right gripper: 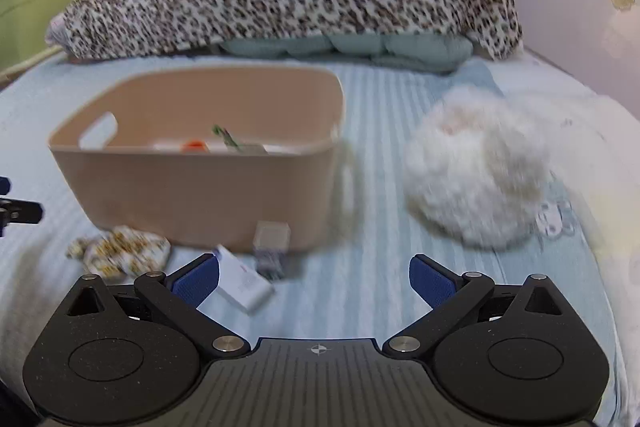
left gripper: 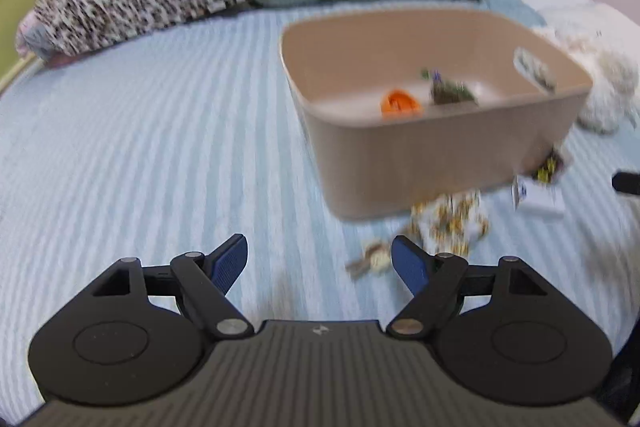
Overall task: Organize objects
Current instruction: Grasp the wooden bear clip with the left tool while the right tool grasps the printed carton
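left gripper fingers spread, right gripper likewise, both empty

Beige bin upright on bed; floral cloth, white box beside it.

Striped bedspread is lying bare left of the beige bin — floral pouch, white box and fluffy toy are crowding its other sides.

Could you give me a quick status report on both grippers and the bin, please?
Left gripper open, empty. Right gripper open, empty. Beige bin on bed, few items inside; white box, patterned cloth still outside. Nothing blocking.
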The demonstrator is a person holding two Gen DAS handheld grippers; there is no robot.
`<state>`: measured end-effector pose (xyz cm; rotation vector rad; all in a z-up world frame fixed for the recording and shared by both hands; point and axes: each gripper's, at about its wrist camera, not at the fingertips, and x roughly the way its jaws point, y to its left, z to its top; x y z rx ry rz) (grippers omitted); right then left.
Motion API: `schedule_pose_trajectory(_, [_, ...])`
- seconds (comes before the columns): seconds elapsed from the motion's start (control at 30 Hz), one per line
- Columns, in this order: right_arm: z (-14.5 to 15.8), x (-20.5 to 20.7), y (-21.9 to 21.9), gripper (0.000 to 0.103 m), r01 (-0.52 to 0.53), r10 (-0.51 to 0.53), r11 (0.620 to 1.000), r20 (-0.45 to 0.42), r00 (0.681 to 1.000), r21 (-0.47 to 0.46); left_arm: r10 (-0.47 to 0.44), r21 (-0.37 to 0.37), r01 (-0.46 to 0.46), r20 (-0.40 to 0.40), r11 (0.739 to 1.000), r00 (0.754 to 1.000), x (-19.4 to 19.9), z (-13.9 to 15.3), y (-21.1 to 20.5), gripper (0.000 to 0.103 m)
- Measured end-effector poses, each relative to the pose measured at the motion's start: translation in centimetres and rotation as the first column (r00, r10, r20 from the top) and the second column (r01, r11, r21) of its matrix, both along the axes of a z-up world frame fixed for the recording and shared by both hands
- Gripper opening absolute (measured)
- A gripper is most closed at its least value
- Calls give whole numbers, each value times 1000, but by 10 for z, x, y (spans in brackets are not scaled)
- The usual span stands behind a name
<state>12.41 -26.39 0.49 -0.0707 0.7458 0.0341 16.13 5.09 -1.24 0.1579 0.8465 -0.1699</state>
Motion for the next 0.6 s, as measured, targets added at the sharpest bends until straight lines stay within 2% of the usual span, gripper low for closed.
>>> schedule_pose_trajectory(0.17, [-22, 3, -9, 103, 30, -30, 1000, -48, 998, -4, -19, 40, 21, -60, 999, 998, -1, -32, 7, 80])
schedule_pose_trajectory(0.3, [-37, 10, -12, 103, 43, -43, 999, -78, 996, -3, -37, 37, 40, -94, 998, 995, 2, -51, 10, 80])
schedule_pose_trajectory(0.6, [-60, 30, -13, 100, 42, -41, 999, -107, 993, 6, -94, 19, 96, -61, 995, 994, 19, -57, 2, 80])
